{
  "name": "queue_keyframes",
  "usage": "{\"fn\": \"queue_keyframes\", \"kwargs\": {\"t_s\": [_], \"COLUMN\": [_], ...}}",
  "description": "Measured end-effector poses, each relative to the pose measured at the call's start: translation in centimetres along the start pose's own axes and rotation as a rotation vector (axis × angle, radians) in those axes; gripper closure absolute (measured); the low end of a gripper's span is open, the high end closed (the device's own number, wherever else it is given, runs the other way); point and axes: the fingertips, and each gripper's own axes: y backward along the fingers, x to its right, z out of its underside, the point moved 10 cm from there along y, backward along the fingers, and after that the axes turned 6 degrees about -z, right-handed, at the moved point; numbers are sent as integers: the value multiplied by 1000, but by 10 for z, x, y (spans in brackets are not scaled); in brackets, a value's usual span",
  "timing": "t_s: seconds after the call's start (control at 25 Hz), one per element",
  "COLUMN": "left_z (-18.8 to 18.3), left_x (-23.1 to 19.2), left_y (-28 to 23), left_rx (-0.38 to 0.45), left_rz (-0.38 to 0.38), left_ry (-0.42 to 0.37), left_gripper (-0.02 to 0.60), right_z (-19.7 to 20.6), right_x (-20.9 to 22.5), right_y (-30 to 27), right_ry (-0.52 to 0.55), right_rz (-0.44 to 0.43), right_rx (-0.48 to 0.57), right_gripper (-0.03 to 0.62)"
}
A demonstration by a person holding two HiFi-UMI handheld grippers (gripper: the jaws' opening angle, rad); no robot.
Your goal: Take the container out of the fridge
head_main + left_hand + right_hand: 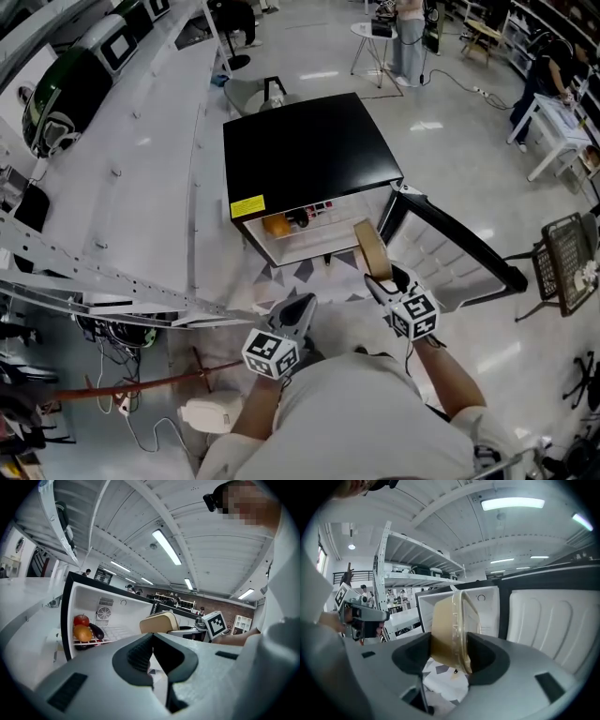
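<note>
The black-topped mini fridge (pixel 309 150) stands open, its door (pixel 450 246) swung out to the right. My right gripper (pixel 380 279) is shut on a tan container with a clear lid (pixel 371 247), held on its side in front of the open fridge; the right gripper view shows the container (pixel 449 629) wedged between the jaws (pixel 450 645). My left gripper (pixel 301 307) hovers lower left of the fridge, shut with nothing in it (pixel 152 635). From there the container (pixel 159 622) appears outside the fridge. A red apple (pixel 81 619), an orange (pixel 82 633) and an eggplant (pixel 97 631) lie on the shelf.
A long white shelving rack (pixel 141 187) runs along the left. Red cables and a power strip (pixel 141 394) lie on the floor at lower left. A black crate (pixel 568 258) sits at the right. People stand at tables (pixel 409 37) far behind the fridge.
</note>
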Motion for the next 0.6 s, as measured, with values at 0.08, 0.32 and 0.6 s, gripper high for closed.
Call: {"fn": "queue_keyframes", "kwargs": {"t_s": [0.08,0.32,0.6], "left_z": [3,17,34], "left_x": [14,55,88], "left_y": [0,7,30], "left_rx": [5,28,59], "left_rz": [-18,-83,-195], "left_ry": [-3,13,47], "left_gripper": [577,577,577], "right_z": [-1,-2,6], "right_x": [2,11,13], "right_y": [12,50,74], "right_ry": [1,-15,-12], "right_rz": [-17,-82,-162], "right_rx": [12,50,57], "right_gripper": [352,352,352]}}
